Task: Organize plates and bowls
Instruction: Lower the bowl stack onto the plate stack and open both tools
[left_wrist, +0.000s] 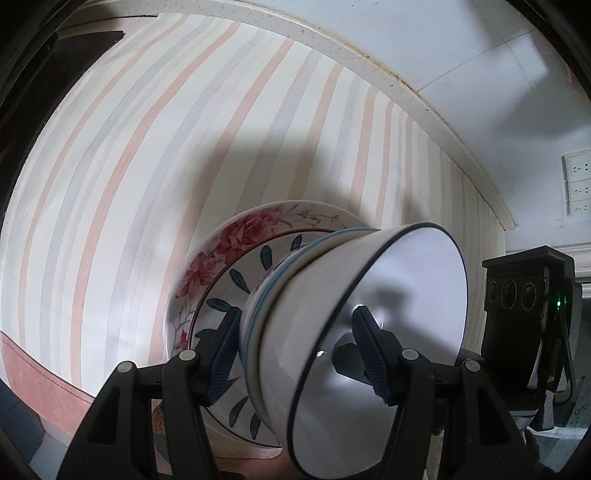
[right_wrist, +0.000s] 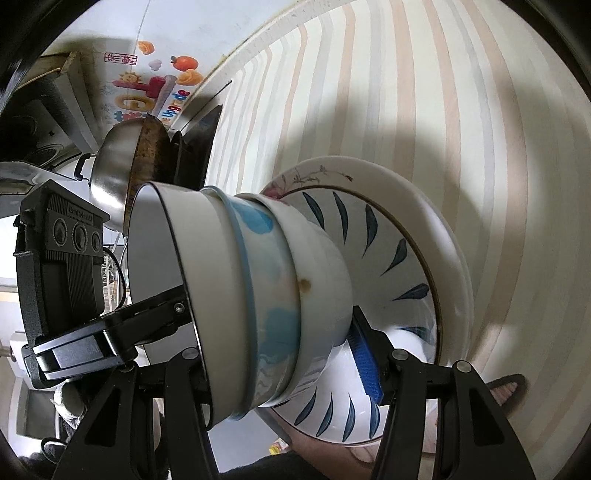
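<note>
Since the whole nest is carried as one lot, the left hand-held gripper (left_wrist: 295, 354) clamps the stack: one finger inside the top white bowl (left_wrist: 380, 332), the other behind on the leaf-pattern plate (left_wrist: 221, 306). Rose plate (left_wrist: 236, 236) backs them at 11 o'clock. Striped desk (left_wrist: 147, 166) beyond, broad and open.

Right view: right hand-held gripper (right_wrist: 280, 362) likewise grips the nested bowls (right_wrist: 258, 295), steadying the opposite rim. Steel wok (right_wrist: 118, 173) at 10 o'clock limits room; desk edge near.
</note>
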